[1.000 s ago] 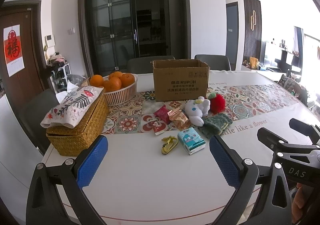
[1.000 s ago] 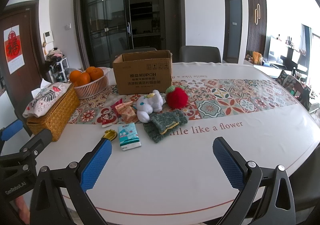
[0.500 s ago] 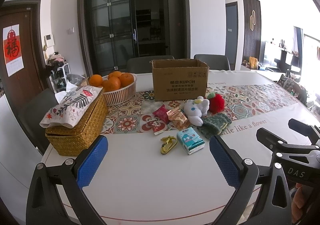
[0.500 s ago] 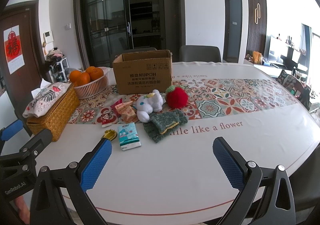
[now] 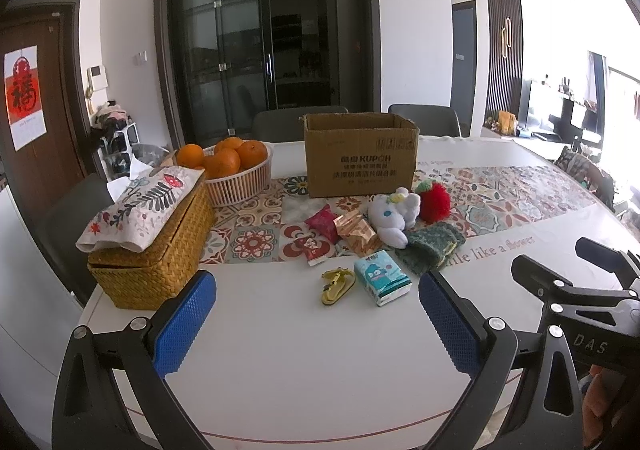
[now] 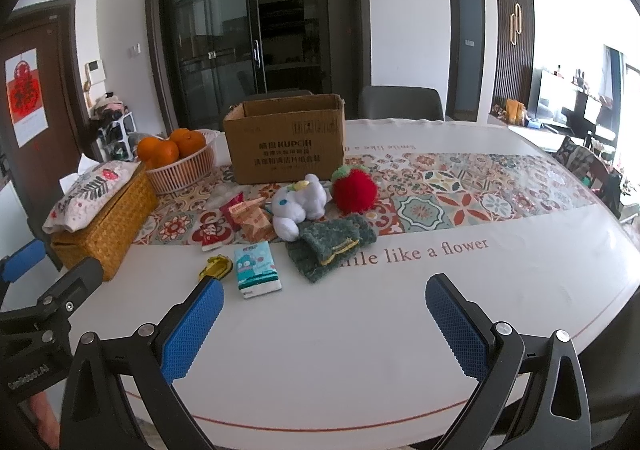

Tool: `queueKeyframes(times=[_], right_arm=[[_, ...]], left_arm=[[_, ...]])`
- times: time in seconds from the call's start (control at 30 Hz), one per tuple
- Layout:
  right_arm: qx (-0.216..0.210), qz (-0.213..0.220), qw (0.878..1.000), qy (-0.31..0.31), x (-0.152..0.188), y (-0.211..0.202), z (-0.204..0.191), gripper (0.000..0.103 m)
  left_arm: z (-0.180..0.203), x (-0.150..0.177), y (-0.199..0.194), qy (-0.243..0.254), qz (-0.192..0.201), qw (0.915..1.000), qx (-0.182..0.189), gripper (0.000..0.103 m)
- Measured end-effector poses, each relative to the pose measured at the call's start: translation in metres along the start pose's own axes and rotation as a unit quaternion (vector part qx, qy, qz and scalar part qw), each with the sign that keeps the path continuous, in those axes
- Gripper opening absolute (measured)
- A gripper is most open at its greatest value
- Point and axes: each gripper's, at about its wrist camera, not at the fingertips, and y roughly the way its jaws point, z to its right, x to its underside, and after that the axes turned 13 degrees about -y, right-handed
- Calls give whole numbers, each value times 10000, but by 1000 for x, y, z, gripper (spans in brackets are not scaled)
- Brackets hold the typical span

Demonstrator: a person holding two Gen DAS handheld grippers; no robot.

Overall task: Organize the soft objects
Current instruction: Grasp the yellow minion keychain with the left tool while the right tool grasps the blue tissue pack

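**Soft toys lie loose before the box, both grippers wide and empty**

Where the patterned runner [image 6: 460, 202] meets the bare white table [image 6: 360, 330], the soft things lie in a loose cluster: a white plush [image 6: 300, 204] on its side, a red pom-pom [image 6: 355, 189] just to its right and touching it, and a green knit piece [image 6: 330, 246] in front of both, partly over the runner's edge. Behind them an open cardboard box [image 6: 286, 146] stands upright on the runner. Left of the plush sit snack packets [image 6: 250, 220], with a tissue pack [image 6: 256, 268] and a small yellow item [image 6: 216, 266] on the white surface nearer the cameras. Farther left are a basket of oranges [image 5: 234, 170] and a wicker box [image 5: 156, 254] with a floral cloth [image 5: 140, 206] draped over its lid.

Left gripper [image 5: 316, 324] and right gripper [image 6: 324, 328] are both held above the near table edge, blue pads spread wide, nothing between them, well short of the cluster. Each appears at the edge of the other's view. Dark glass doors [image 5: 260, 50] and grey chairs [image 6: 402, 104] stand behind the table.
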Motion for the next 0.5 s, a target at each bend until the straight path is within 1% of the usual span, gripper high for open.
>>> queueKeyframes(times=[0.1,0.2,0.37,0.5], right_arm=[[-7,18,10000,22,1,10,-3,102],[-144,-61,9999,40,3,25,-10,102],[-337,-229,9991,-117,2,51,-23,102],[-465,-283,9983,-214,-2,70,-29,102]], left_arm=[[-2,1,6,47,-35,10000,0,103],[-7,3,13,119,-79,9999,35,103],[-16,6,34,357,-210,9991,79,103],[-20,9,55,571,-405,9972,262,102]])
